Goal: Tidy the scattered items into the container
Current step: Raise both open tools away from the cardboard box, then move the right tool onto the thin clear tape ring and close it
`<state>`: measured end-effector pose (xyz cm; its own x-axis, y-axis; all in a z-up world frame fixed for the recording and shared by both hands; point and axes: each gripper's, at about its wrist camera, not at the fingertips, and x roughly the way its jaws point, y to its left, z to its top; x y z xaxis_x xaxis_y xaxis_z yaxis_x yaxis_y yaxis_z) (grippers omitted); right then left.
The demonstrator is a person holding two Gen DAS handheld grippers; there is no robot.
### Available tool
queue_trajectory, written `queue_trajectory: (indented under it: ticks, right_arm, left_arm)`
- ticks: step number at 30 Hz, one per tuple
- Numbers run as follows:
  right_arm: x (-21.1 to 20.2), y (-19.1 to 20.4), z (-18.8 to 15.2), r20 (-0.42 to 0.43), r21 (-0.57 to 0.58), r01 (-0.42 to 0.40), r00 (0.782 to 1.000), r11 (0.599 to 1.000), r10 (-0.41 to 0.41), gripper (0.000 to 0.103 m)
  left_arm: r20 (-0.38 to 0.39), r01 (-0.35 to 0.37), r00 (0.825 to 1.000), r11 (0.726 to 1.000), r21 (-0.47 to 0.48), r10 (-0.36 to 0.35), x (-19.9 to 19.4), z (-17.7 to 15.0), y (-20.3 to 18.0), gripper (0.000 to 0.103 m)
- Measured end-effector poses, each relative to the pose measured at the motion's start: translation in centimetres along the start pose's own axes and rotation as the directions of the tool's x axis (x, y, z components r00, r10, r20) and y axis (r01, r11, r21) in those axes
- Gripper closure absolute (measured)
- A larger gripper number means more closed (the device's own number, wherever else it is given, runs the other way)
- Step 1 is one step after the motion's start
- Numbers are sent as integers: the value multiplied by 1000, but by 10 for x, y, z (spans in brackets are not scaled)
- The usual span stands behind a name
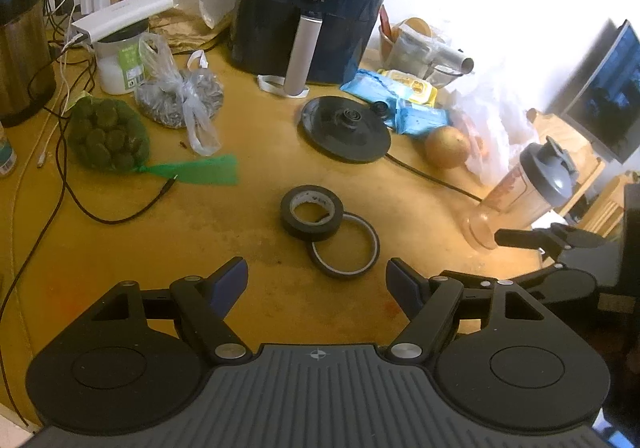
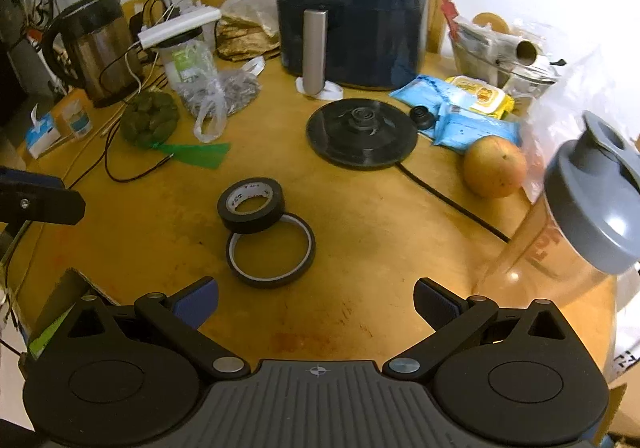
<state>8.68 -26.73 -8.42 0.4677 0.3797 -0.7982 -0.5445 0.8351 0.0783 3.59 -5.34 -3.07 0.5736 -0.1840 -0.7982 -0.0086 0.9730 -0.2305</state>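
Note:
A black tape roll [image 1: 311, 213] [image 2: 251, 205] lies on the yellow table, leaning on a thinner, wider dark tape ring [image 1: 345, 246] [image 2: 270, 255] beside it. My left gripper [image 1: 317, 280] is open and empty, just short of the two rolls. My right gripper [image 2: 316, 304] is open and empty, a little nearer than the rolls and to their right. The right gripper's fingertip [image 1: 520, 238] shows at the right edge of the left wrist view. A cardboard box edge [image 2: 68, 290] shows at the lower left of the right wrist view.
A dark air fryer [image 1: 316, 4] stands at the back. A kettle base [image 1: 346, 128] with its cord, wet-wipe packs [image 1: 416, 104], an orange [image 1: 447, 147] and a shaker bottle [image 1: 524, 192] lie right. A green net bag [image 1: 106, 134], seed bag [image 1: 180, 98], cables and kettle [image 1: 22, 44] lie left.

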Motion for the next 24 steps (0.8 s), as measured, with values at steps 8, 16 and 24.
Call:
queue_trajectory:
  ticks: [8, 16, 24]
  right_arm:
    - [18, -5, 5, -44, 46, -27, 999, 999, 29, 0]
    - [40, -2, 9, -97, 67, -60, 993, 996, 66, 0]
    - [59, 7, 18, -112, -1, -93, 989, 996, 92, 0]
  left_arm:
    - [-23, -14, 1000, 1000, -14, 14, 1, -9, 0, 27]
    - [-42, -25, 999, 999, -45, 24, -4, -18, 2, 27]
    - [-64, -47, 997, 995, -93, 41, -8, -31, 10, 27]
